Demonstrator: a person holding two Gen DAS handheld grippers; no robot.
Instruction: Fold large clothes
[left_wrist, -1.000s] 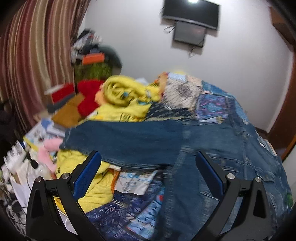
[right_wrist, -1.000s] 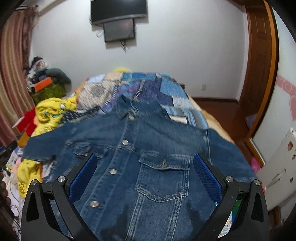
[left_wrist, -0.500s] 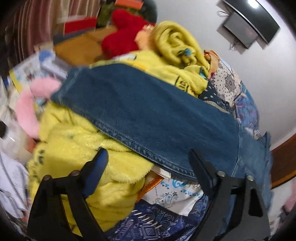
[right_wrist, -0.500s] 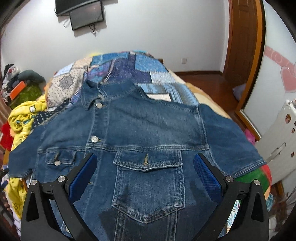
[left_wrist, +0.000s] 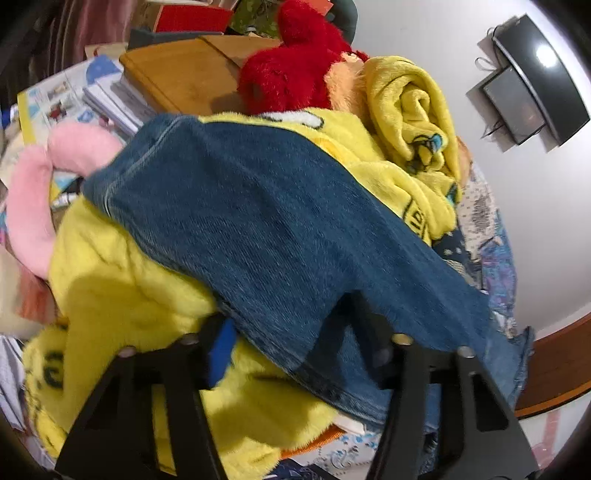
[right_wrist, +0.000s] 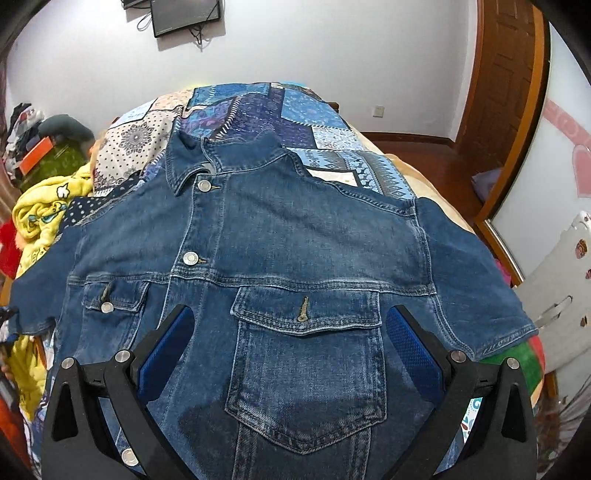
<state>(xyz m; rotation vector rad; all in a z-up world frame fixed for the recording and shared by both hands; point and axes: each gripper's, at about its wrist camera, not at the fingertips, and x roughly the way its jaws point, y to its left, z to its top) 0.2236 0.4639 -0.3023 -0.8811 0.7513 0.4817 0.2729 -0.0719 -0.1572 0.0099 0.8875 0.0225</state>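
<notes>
Denim jacket (right_wrist: 295, 251) flat on quilt (right_wrist: 266, 107); left gripper (left_wrist: 291, 332) fingers spread astride sleeve (left_wrist: 258, 229), right gripper (right_wrist: 291, 343) spread wide over chest pocket (right_wrist: 306, 369), holding nothing

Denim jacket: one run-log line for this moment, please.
denim jacket: flat on bed, front up | left tongs: open, straddling sleeve | right tongs: open over pocket

Your left gripper (left_wrist: 291, 354), matte black angular finger arms, round silver screw heads, a blue pad on one finger, your right gripper (right_wrist: 290, 354), same black frame, silver screws, two blue textured pads (right_wrist: 412, 350) facing inward
</notes>
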